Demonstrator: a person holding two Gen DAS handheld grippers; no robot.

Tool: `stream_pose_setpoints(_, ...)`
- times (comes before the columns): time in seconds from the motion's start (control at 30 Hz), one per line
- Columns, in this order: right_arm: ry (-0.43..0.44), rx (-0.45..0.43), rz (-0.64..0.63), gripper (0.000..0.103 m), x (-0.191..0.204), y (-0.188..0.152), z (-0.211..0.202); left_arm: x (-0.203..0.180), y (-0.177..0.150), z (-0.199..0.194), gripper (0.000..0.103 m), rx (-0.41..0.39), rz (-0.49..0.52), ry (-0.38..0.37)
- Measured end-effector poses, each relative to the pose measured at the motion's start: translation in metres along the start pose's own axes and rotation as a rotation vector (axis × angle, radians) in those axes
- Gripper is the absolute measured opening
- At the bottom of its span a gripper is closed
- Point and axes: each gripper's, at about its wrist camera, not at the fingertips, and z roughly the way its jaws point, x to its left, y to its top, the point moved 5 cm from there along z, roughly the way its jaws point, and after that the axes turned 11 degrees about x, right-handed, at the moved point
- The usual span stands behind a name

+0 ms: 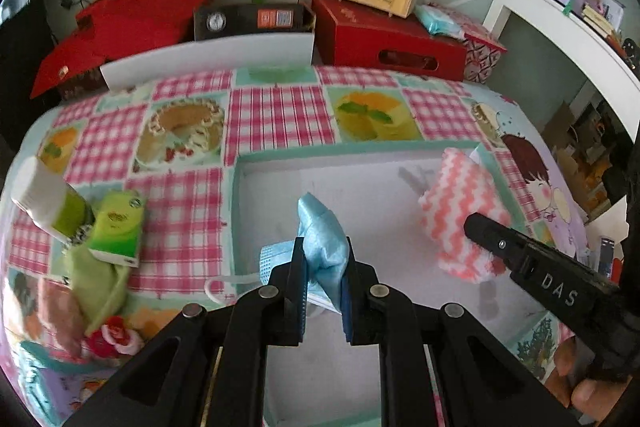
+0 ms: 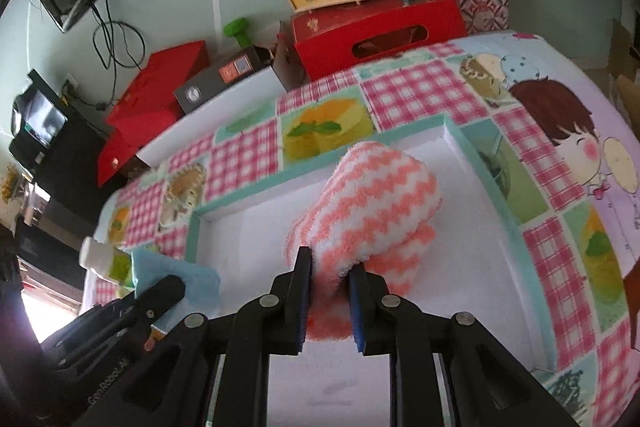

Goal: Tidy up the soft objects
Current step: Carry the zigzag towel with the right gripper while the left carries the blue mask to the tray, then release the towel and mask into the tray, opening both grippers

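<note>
The left gripper (image 1: pixel 325 285) is clamped on a light blue satin pouch (image 1: pixel 322 235), with what looks like a blue face mask (image 1: pixel 276 259) bunched against the left pad; its jaws stand only narrowly apart, squeezing the fabric. The right gripper (image 2: pixel 330 301) is likewise pinched on a pink-and-white zigzag fleece cloth (image 2: pixel 368 211), which is folded double and bulges up past the pads toward 12 o'clock.

Both bundles hang over the white floor of a shallow teal-rimmed tray (image 1: pixel 240 195) that sits on the patchwork tablecloth (image 1: pixel 276 115). In the left wrist view the fleece cloth (image 1: pixel 460 215) is at 2 o'clock from the pouch, apart from it, and the right gripper's finger (image 1: pixel 492 231) is pressed into its near end.

The risks appear modest but real. The satin looks slick and is held by a small fold, so it could slide free and land crooked or partly over the tray's rim. The mask's ear loop (image 1: pixel 224 285) trails loose at 9 o'clock and might snag on the rim. The fleece, released while doubled, would likely spring open toward the pouch and crowd it.

Outside the tray at 9 o'clock lie a green tissue pack (image 1: pixel 118 231), a green-and-white bottle (image 1: pixel 48 203) and more soft items, not yet sorted.
</note>
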Motion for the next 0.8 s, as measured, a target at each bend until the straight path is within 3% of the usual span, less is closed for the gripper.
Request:
stream_pose_setpoints(0.2, -0.053, 0.056, -0.032, 0.020, 0.001, -0.003, 0.013, 0.000, -0.005, 0.015, 0.018, 0.027, -0.038, -0.043)
stream_pose_setpoints(0.33, -0.110, 0.056, -0.057, 0.024, 0.003, -0.002, 0.009, 0.000, -0.005, 0.009, 0.042, 0.023, -0.040, -0.039)
stream_pose_setpoints(0.5, -0.155, 0.063, -0.088, 0.037, 0.005, -0.003, 0.003, 0.009, -0.005, -0.002, 0.052, 0.010, -0.074, -0.022)
stream_pose_setpoints(0.57, -0.188, 0.058, -0.102, 0.049, 0.006, -0.004, 0.000, 0.014, -0.006, -0.006, 0.062, 0.009, -0.090, -0.022)
stream_pose_setpoints(0.7, -0.203, 0.057, -0.105, 0.050, 0.007, -0.007, -0.006, 0.021, -0.008, -0.018, 0.070, -0.010, -0.107, -0.011)
stream_pose_setpoints(0.8, -0.219, 0.060, -0.108, 0.060, 0.007, -0.010, -0.009, 0.031, -0.008, -0.026, 0.073, -0.027, -0.128, 0.008)
